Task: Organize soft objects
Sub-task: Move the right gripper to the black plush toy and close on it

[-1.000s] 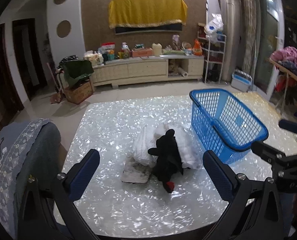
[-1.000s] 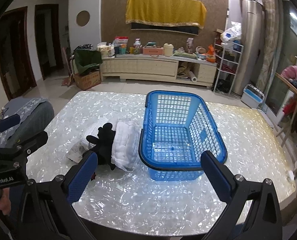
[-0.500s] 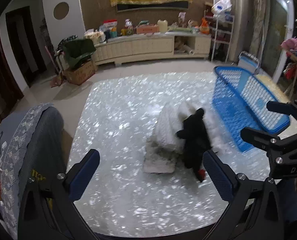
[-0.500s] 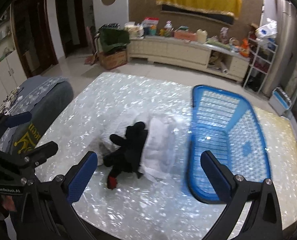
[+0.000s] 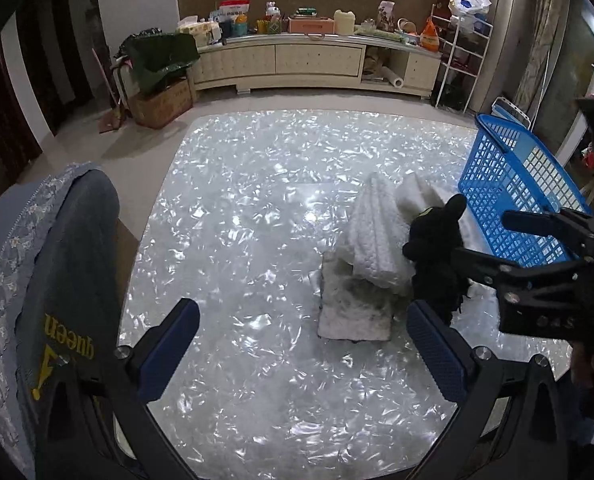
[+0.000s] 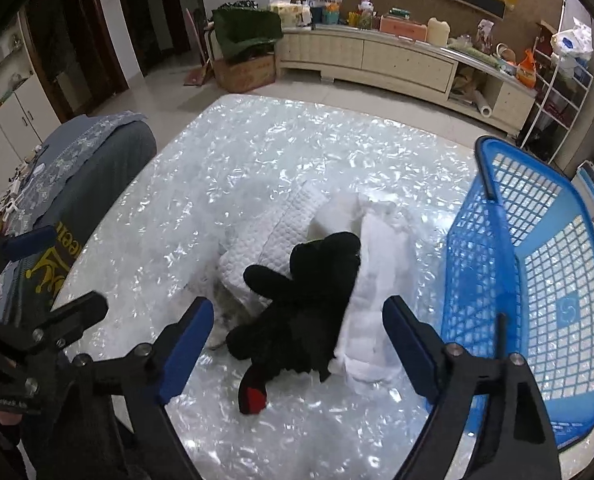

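Note:
A black plush toy [image 6: 313, 280] with a red tip lies on a heap of white cloths on the pearly table [image 6: 257, 152]. The heap holds a quilted white cloth [image 6: 273, 236], a fluffy white cloth [image 6: 381, 264] and a small grey-white mat [image 5: 353, 316]. My right gripper [image 6: 297, 308] hangs just over the toy. Its jaws are closing with the toy between them, and the pads do not touch it. My left gripper [image 5: 303, 310] is open over bare table, left of the mat, with nothing in it. The blue basket [image 6: 481, 240] stands right of the heap, tipped.
A chair with a blue-grey embroidered cover [image 5: 57, 260] stands at the table's left edge. A long cream cabinet [image 5: 317, 60] with clutter lines the far wall, with a cardboard box [image 5: 161, 100] on the floor. The right gripper's body [image 5: 537, 272] reaches into the left wrist view.
Both grippers have come down and closer to the heap, which now looks larger. The right jaws stand a little narrower. The basket has slid toward the right edge of both views.

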Demonstrator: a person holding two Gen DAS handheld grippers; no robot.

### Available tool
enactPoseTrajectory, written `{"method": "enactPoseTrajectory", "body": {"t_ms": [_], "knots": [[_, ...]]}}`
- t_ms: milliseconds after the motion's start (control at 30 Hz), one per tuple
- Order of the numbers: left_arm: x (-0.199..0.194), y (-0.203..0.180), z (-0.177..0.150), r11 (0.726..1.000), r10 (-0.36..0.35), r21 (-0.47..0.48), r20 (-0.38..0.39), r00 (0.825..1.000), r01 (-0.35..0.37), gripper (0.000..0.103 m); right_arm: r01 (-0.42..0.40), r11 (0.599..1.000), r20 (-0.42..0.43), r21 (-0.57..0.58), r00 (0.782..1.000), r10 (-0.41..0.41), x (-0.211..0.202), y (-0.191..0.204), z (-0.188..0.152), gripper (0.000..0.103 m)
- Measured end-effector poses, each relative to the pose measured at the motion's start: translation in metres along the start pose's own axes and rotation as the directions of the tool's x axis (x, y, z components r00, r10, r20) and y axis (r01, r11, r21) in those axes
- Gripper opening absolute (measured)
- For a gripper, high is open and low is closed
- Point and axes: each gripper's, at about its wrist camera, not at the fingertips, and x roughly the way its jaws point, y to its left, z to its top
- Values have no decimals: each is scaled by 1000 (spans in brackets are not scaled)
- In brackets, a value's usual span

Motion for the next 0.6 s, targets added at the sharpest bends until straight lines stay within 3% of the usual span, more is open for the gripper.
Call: {"method": "enactPoseTrajectory", "body": {"t_ms": [167,367,433,600], "knots": [[15,4,5,1000,-11,0,-11,1000,11,102,24,1000,-37,-5,999,-24,28,-2,15,84],[27,10,11,1000,-17,6,-19,1000,18,102,19,1000,-74,15,997,-18,54,-10,19,57],[29,10,12,1000,-18,5,-22,1000,18,102,57,998,-61,4,997,-57,55,-10,19,36],[29,10,11,999,-38,-1,-15,999,38,102,43,999,-40,1,998,-43,45,-12,15,33]]}}
